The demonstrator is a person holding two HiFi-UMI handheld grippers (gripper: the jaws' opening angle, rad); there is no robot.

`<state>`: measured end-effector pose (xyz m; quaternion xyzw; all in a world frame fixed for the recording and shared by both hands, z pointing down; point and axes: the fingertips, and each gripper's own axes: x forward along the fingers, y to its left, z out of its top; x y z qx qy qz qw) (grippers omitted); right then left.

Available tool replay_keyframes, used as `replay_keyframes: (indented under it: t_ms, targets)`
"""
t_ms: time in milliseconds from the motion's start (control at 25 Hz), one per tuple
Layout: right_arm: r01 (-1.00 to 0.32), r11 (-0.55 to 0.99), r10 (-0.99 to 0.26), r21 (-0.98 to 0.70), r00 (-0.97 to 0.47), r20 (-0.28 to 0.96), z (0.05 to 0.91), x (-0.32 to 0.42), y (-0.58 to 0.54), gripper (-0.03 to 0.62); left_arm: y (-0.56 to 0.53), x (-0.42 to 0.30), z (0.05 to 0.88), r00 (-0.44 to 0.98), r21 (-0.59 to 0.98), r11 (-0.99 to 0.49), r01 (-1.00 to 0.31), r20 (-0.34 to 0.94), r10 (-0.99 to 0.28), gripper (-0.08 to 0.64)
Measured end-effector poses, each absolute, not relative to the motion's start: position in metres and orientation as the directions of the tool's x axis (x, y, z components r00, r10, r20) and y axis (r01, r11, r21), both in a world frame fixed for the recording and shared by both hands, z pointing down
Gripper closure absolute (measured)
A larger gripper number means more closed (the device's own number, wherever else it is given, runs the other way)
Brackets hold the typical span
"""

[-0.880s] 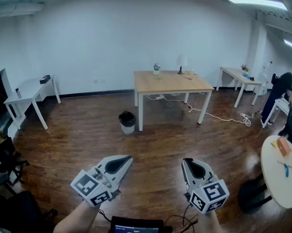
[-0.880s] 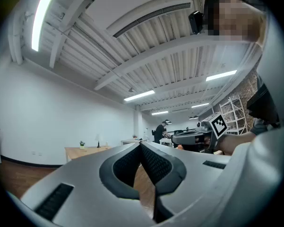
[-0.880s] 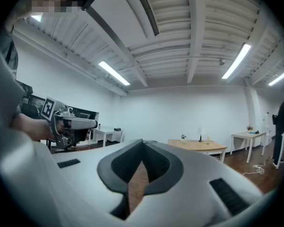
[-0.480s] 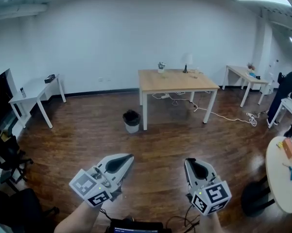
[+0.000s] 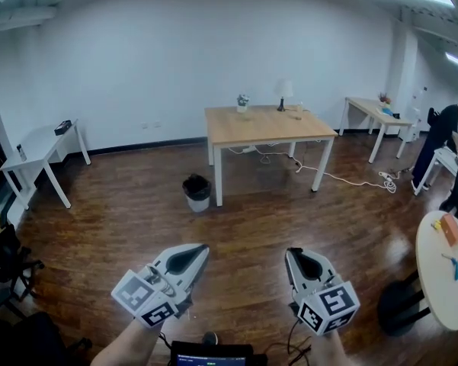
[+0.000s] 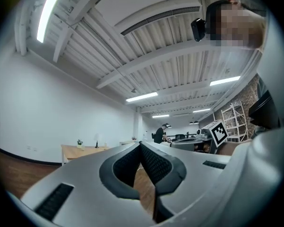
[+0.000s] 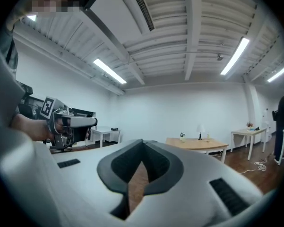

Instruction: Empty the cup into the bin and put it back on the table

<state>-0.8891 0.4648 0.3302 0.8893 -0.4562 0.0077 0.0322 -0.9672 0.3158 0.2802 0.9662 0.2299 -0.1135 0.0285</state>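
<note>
A wooden table stands in the middle of the room, far ahead of me. Small items sit along its far edge: a little potted plant, a lamp and something small. Which of them is the cup I cannot tell at this distance. A small bin with a black liner stands on the floor by the table's left front leg. My left gripper and right gripper hang low in front of me, far from both. Each is shut with nothing between its jaws.
A white desk stands at the left wall and another at the back right. A round white table with small tools is at the right, with a black stool beside it. Cables trail on the floor. A person stands far right.
The head view has swung a little, so the table and bin shifted right and then back left. Both grippers keep their places and stay shut.
</note>
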Motion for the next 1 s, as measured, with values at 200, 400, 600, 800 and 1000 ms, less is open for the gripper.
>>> replay_keyframes:
  t_ms: [200, 400, 600, 800, 1000]
  targets:
    - [-0.814, -0.579, -0.813, 0.038, 0.581, 0.051, 0.336, -0.858, 0.432, 0.592, 0.282, -0.939, 0.279, 0.871, -0.017, -0.898, 0.439, -0.236, 0.43, 0.569]
    - [-0.811, -0.584, -0.809, 0.028, 0.584, 0.067, 0.341, -0.824, 0.396, 0.592, 0.251, -0.908, 0.281, 0.867, -0.036, -0.891, 0.452, -0.219, 0.448, 0.569]
    - [-0.802, -0.596, -0.8, 0.027, 0.596, 0.07, 0.341, -0.798, 0.364, 0.592, 0.218, -0.879, 0.281, 0.862, -0.041, -0.887, 0.461, -0.217, 0.458, 0.569]
    - [-0.791, -0.61, -0.788, 0.039, 0.611, 0.076, 0.34, -0.779, 0.342, 0.592, 0.191, -0.851, 0.275, 0.859, -0.027, -0.886, 0.462, -0.234, 0.455, 0.569]
    - [-0.788, -0.616, -0.782, 0.021, 0.614, 0.102, 0.346, -0.762, 0.323, 0.592, 0.178, -0.828, 0.277, 0.854, -0.009, -0.88, 0.475, -0.234, 0.464, 0.569]
